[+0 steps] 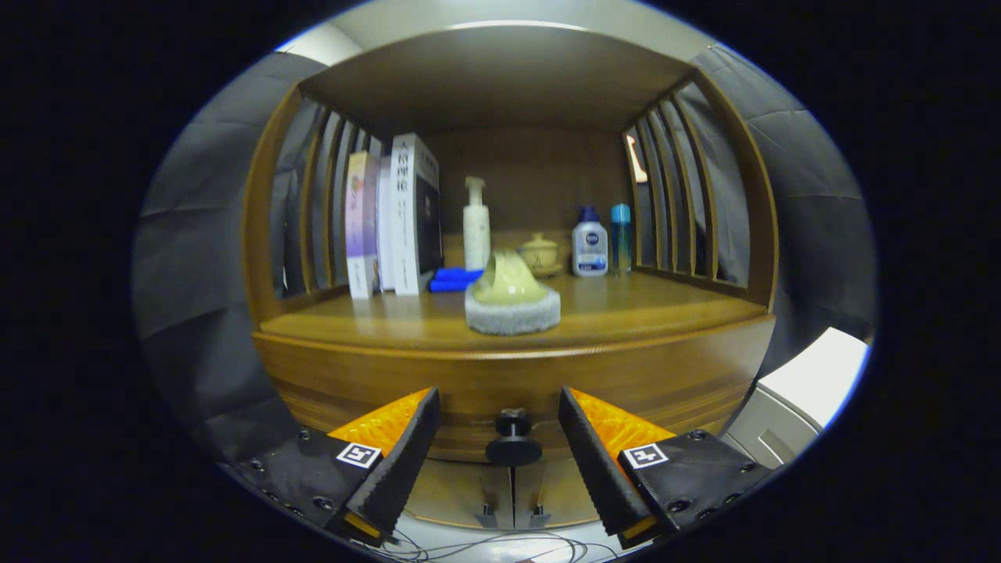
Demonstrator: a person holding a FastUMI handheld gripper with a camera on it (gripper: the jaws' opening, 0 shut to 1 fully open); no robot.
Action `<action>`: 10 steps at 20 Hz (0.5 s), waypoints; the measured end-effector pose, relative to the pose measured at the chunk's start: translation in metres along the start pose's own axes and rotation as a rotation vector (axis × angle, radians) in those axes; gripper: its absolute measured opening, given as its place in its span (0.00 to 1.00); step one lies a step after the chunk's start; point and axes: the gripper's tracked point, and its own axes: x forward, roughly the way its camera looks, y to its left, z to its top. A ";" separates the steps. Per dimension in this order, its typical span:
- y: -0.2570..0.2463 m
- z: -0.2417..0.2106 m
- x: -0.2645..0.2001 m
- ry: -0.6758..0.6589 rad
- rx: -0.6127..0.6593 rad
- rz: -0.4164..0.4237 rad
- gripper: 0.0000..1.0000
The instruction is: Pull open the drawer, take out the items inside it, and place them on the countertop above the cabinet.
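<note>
Between the parted hand-held gripper (499, 438) fingers, the closed drawer's black knob (513, 439).

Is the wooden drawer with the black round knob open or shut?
Shut: the wooden drawer front sits flush under the countertop; open gripper fingers flank its black knob untouched.

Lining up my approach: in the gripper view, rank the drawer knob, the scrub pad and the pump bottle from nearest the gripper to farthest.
The gripper is open.
1. Drawer knob: between the fingers, on the drawer front.
2. Scrub pad: beyond the fingers, near the countertop's front edge.
3. Pump bottle: farthest, standing at the back right of the books.
</note>
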 end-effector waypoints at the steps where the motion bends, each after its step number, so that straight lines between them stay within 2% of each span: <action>1: 0.001 0.012 -0.013 -0.036 -0.001 0.013 0.97; 6: 0.002 0.048 -0.082 -0.187 -0.046 0.041 0.96; 10: 0.003 0.033 -0.114 -0.170 -0.029 0.053 0.96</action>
